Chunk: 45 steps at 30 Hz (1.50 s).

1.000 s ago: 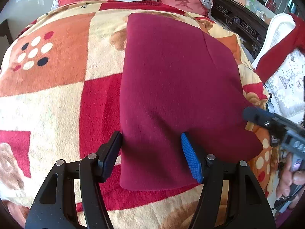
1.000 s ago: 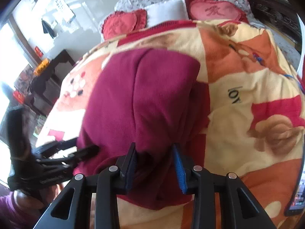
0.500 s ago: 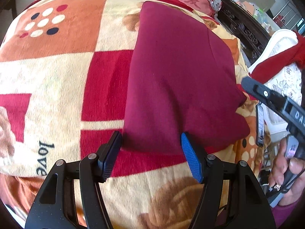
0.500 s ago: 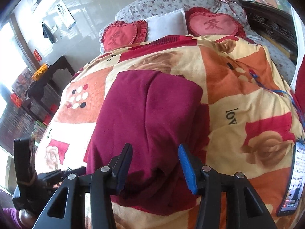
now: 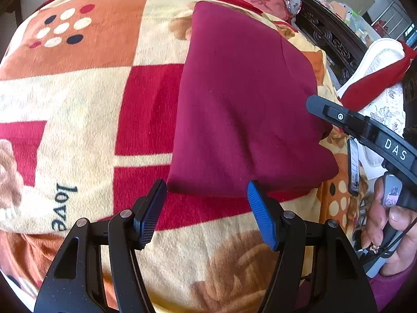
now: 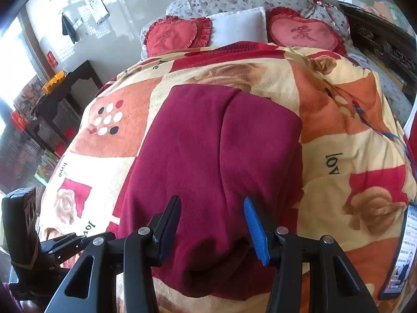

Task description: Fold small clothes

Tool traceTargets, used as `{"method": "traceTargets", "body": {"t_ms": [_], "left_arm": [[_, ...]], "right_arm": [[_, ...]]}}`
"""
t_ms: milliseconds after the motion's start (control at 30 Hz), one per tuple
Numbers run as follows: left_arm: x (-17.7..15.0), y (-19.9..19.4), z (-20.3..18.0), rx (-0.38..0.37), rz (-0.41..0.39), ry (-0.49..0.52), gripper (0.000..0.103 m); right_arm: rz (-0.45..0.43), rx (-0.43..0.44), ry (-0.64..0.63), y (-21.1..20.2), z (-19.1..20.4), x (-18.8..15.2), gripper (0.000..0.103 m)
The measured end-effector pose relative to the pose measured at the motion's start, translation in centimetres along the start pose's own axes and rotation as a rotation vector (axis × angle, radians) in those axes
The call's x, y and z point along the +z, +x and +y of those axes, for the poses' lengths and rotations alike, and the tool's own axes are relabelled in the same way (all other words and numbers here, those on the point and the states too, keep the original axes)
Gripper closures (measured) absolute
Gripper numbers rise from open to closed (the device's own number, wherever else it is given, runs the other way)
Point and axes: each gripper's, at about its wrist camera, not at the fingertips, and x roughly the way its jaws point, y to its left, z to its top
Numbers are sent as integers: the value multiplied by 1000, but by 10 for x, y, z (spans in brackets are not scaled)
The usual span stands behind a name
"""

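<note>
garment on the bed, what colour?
Plain dark red garment; clearest in the right wrist view.

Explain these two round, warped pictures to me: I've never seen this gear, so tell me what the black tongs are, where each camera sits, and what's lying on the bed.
No robot here: a person holds one hand-held gripper in each hand, each with a fisheye camera looking along its two fingers.

The left-wrist picture shows the left hand-held gripper, with the other tool at its right edge. The right-wrist picture shows the right hand-held gripper.

On the bed lies a patchwork fleece blanket in orange, cream and red. On it rests a folded dark-red fleece garment. Heart-shaped red cushions sit at the headboard.

Both grippers are open and nothing is held. The garment's near edge lies between the right one's fingers, unpinched.
</note>
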Motion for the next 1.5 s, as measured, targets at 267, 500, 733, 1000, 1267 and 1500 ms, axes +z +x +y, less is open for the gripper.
{"method": "traceTargets", "body": {"t_ms": [267, 500, 733, 1000, 1267, 1500], "left_arm": [[-4, 0, -1, -7, 18, 1, 38], [-3, 1, -2, -7, 25, -8, 38], [-4, 2, 2, -30, 56, -24, 38], [-11, 0, 1, -94, 99, -56, 38], [-20, 3, -7, -101, 126, -33, 38], [-21, 3, -10, -102, 133, -20, 38]], "right_arm": [[2, -6, 1, 0, 2, 0, 55], [5, -5, 0, 0, 2, 0, 54], [8, -8, -1, 1, 3, -1, 54], [20, -16, 2, 4, 3, -2, 54], [34, -34, 1, 7, 3, -2, 54], [45, -43, -3, 9, 4, -2, 53]]}}
